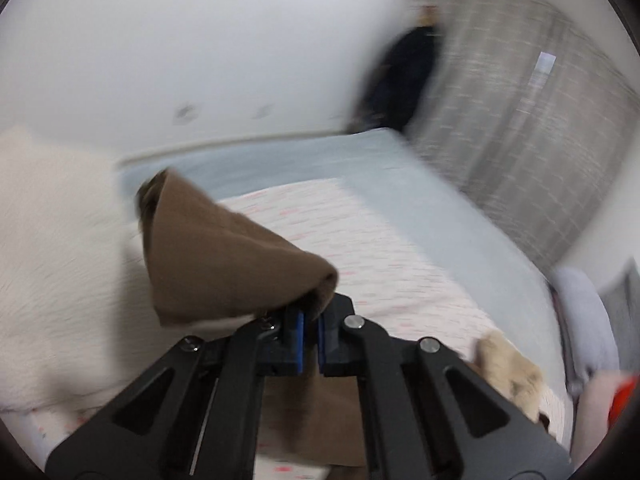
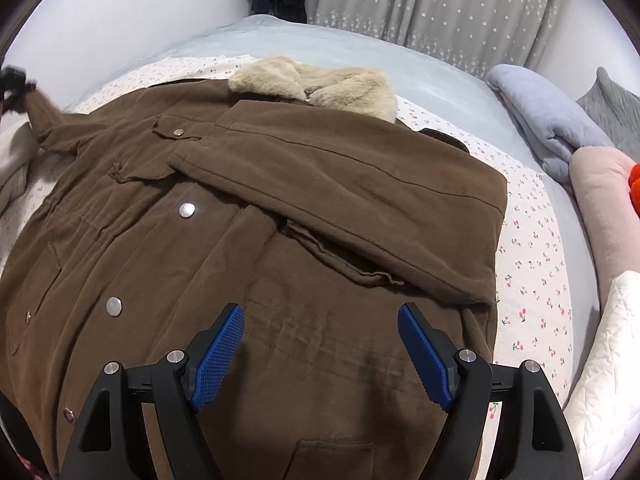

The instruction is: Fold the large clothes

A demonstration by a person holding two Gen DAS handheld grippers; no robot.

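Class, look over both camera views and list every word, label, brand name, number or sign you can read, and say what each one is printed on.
None: no readable text in either view.
Brown coat: plain metal snaps, no lettering visible.
Sheet: small cherry print only, no words.
Curtain: small star pattern only, no words.
Pale patch on the curtain in the left wrist view: too blurred to tell if it carries text.

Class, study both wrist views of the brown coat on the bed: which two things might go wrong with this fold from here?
1. The left gripper pinches only the sleeve's edge; it may slip free.
2. The right gripper hangs open above the coat, so pulling the sleeve could drag the folded sleeve askew.
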